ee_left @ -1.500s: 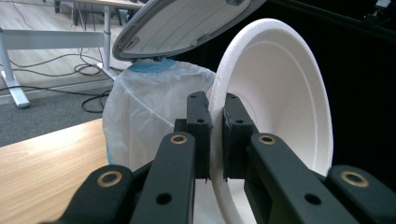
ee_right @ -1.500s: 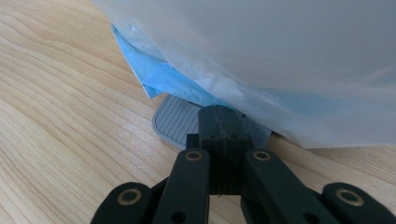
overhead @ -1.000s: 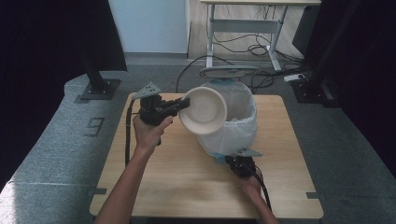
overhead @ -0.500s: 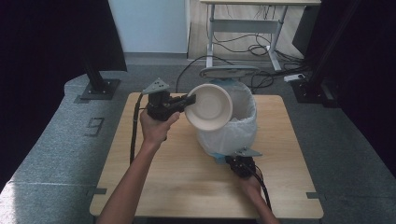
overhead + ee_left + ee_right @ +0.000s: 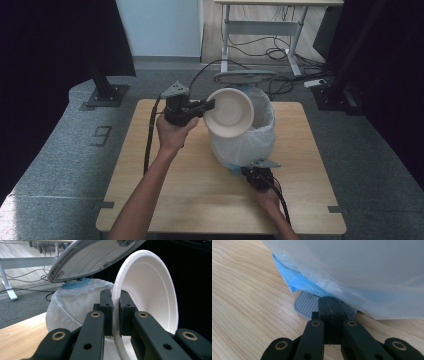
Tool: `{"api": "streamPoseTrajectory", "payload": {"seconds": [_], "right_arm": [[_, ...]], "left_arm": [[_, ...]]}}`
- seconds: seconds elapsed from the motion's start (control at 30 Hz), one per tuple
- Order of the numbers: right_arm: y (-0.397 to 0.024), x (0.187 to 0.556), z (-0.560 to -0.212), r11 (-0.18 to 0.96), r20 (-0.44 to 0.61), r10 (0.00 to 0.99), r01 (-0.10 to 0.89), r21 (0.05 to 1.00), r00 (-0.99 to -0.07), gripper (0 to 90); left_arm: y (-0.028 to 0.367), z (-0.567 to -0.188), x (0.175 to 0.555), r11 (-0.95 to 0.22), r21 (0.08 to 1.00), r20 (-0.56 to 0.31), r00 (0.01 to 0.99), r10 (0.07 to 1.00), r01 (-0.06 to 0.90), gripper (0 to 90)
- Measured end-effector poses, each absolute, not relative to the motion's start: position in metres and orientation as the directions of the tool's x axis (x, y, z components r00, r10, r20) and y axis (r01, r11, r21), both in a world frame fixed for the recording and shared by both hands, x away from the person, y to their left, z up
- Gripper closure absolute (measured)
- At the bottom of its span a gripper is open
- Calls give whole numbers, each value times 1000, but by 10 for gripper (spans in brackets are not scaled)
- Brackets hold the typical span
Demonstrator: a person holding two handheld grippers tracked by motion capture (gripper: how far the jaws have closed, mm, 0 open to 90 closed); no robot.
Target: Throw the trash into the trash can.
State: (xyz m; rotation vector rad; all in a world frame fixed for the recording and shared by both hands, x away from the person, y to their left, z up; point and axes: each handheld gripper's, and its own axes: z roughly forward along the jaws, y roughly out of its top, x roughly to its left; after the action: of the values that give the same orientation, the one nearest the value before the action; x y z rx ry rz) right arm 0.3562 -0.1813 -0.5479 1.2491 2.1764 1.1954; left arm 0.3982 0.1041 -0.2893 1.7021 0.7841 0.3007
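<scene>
Plain white foam bowl point(image 5: 150, 300) and bin liner point(image 5: 75, 302) bear no readable writing.

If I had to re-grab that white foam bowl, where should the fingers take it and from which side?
Take the foam bowl by its thin rim, as the left gripper does now: one finger inside the wall, one outside. Come in edge-on from the side away from the bin, since the bowl stands tilted on edge over the bin's mouth and the raised lid crowds the far side. The body looks too wide to span.
</scene>
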Motion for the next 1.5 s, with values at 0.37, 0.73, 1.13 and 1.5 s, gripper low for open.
{"api": "streamPoseTrajectory", "payload": {"seconds": [0.37,0.73,1.13,1.5], "right_arm": [[-181,356,-548,251,97,833,528,811,-545,894],[-182,356,-548,246,103,833,531,811,-543,894],[-182,356,-548,244,106,832,532,811,-544,894],[-182,356,-548,242,108,833,532,812,-543,894]], "left_arm": [[96,-290,406,-101,934,-201,738,644,342,841],[79,-291,421,-109,933,-196,738,645,344,841],[67,-284,432,-112,934,-191,737,648,340,841],[62,-287,442,-101,932,-197,719,666,349,824]]}}
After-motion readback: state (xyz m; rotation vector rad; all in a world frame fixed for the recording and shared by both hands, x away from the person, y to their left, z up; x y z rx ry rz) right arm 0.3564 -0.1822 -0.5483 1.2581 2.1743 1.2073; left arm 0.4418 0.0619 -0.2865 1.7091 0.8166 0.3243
